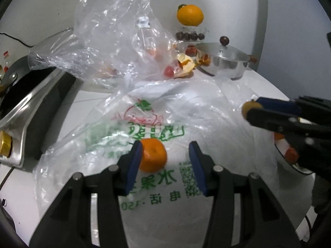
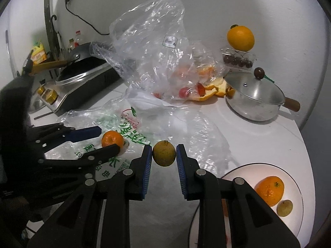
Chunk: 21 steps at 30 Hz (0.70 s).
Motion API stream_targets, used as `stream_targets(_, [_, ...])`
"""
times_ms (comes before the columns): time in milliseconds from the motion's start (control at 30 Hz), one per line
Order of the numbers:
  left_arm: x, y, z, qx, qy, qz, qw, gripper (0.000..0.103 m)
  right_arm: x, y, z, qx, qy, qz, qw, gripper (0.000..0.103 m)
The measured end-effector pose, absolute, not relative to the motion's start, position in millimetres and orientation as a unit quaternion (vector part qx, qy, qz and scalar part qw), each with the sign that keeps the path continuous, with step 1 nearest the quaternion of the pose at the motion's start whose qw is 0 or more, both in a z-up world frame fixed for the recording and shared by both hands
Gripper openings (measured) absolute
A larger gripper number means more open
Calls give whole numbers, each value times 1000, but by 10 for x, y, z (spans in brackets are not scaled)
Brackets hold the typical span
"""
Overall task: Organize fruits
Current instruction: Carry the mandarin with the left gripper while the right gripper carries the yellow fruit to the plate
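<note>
My right gripper (image 2: pixel 164 148) is shut on a small yellow-green round fruit (image 2: pixel 164 154), held above the counter. To its lower right a white plate (image 2: pixel 244 170) carries an orange (image 2: pixel 269 190) and another small yellow fruit (image 2: pixel 285 207). My left gripper (image 1: pixel 165 150) stands open over a white bag with green print (image 1: pixel 157 128). A small tangerine (image 1: pixel 153 155) lies on that bag against the left pad, apart from the right pad. In the left wrist view the right gripper (image 1: pixel 251 109) comes in from the right with its fruit (image 1: pixel 246 107).
A crumpled clear bag (image 2: pixel 149 47) with peel and red fruits stands behind. At the back right a steel pot with lid (image 2: pixel 254 97) sits by a large orange (image 2: pixel 240 37) on a clear box of dark fruits (image 2: pixel 238 61). A gas stove with pan (image 2: pixel 82 76) fills the left.
</note>
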<state>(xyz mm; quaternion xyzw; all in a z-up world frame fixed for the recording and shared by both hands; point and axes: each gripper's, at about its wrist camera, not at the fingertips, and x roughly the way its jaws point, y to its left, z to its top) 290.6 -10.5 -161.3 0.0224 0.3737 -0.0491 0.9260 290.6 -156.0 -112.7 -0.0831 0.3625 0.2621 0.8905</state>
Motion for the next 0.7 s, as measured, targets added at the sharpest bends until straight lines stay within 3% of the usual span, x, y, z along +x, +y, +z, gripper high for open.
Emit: stream_targets(700, [3109,-13,-1773,36,407,-30,912,48,2870,-1660,-1091,-81,355,262,894,26])
